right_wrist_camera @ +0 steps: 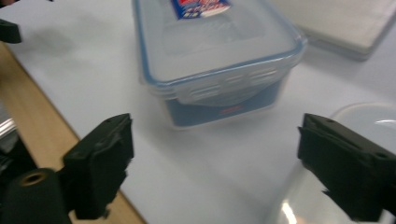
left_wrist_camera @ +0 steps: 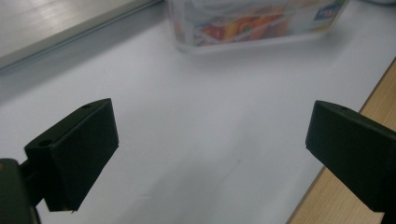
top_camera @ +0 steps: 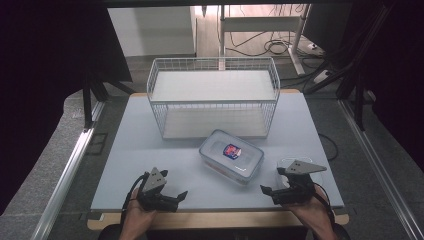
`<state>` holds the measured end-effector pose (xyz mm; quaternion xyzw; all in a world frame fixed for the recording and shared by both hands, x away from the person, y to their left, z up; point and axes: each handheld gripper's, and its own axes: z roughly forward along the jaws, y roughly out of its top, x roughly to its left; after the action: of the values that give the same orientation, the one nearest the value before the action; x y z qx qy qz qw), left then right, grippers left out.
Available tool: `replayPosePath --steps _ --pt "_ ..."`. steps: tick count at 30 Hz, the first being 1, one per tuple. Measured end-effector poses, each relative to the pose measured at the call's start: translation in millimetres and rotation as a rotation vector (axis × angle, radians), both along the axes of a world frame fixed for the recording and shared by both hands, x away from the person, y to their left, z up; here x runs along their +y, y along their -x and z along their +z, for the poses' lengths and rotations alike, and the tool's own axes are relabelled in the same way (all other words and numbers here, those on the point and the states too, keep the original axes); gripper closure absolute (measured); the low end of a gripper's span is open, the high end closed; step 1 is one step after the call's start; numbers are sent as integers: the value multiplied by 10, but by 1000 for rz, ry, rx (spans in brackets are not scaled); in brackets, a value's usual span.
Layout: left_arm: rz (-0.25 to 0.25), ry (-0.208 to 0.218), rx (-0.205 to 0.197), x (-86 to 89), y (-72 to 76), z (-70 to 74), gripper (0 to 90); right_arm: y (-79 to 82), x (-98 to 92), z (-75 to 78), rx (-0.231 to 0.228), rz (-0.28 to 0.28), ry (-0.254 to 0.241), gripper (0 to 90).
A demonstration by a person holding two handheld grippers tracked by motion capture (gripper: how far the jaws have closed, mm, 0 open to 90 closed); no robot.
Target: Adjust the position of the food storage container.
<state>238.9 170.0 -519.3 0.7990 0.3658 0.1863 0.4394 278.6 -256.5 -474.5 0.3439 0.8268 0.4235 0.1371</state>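
Observation:
A clear plastic food box (top_camera: 231, 156) with a snap lid and a red-and-blue label lies on the white table top (top_camera: 150, 150), in front of the wire basket. The box (right_wrist_camera: 212, 56) sits just beyond my right gripper's jaws. My left gripper (top_camera: 177, 197) rests near the table's front edge at the left, open, nothing between its jaws (left_wrist_camera: 210, 154). My right gripper (top_camera: 267, 192) is at the front right, open and empty (right_wrist_camera: 215, 163), pointing toward the box. A clear round container (right_wrist_camera: 369, 126) lies under its right jaw.
A white wire basket (top_camera: 214, 95) with a shelf stands at the back of the table. The table's wooden front edge (top_camera: 220, 219) runs below both hands. Cables and table legs lie on the floor behind. Bare table surface lies left of the box.

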Motion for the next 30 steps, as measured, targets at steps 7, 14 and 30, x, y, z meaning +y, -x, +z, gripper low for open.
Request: replayPosePath --steps 7,14,30 --pt "17 -13 -31 3 26 20 28 1 -109 41 -4 -49 -80 283" --pt "43 -4 -18 24 9 8 30 28 -120 54 -7 -46 -36 401" --pt "54 32 7 49 1 5 34 216 -311 144 18 26 40 898"
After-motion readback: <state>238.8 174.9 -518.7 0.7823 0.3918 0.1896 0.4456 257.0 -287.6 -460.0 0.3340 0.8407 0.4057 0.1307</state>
